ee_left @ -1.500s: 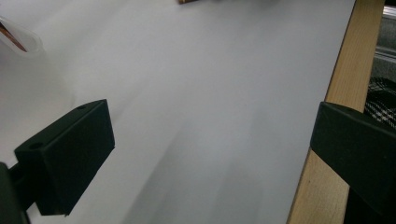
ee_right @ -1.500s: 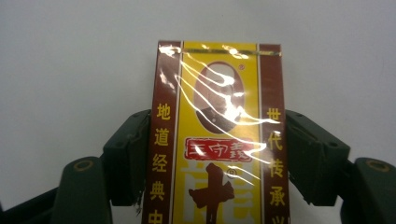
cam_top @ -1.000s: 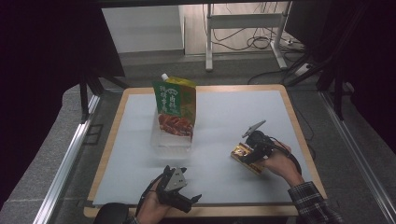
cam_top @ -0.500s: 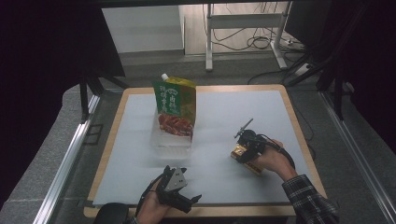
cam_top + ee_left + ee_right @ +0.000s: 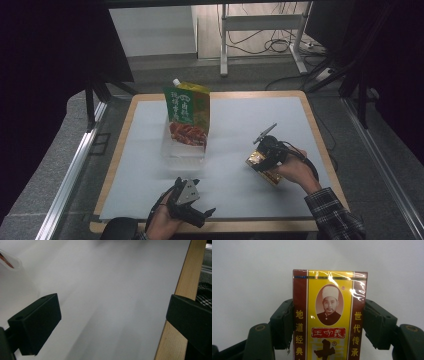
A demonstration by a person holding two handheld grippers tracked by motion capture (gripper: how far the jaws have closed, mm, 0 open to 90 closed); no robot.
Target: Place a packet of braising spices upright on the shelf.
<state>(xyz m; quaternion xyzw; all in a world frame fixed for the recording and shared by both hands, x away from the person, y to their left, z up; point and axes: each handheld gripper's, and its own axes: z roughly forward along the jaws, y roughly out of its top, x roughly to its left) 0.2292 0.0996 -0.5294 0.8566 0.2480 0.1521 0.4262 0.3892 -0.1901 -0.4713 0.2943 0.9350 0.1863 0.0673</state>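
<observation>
A wooden-edged counter (image 5: pixel 120 150) is wearing a white sheet (image 5: pixel 240 125). A green pouch (image 5: pixel 187 112) with a white cap is standing up in a clear tub (image 5: pixel 182 150). Behind it, cables (image 5: pixel 272 45) are lying on the floor under a white metal frame (image 5: pixel 224 45).

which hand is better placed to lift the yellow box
Right: the right tool already has its jaws closed on both sides of the yellow box. The left tool sits open near the table's front edge, away from it.

The yellow box (image 5: pixel 329 315) runs off the right gripper view's bottom edge.
</observation>
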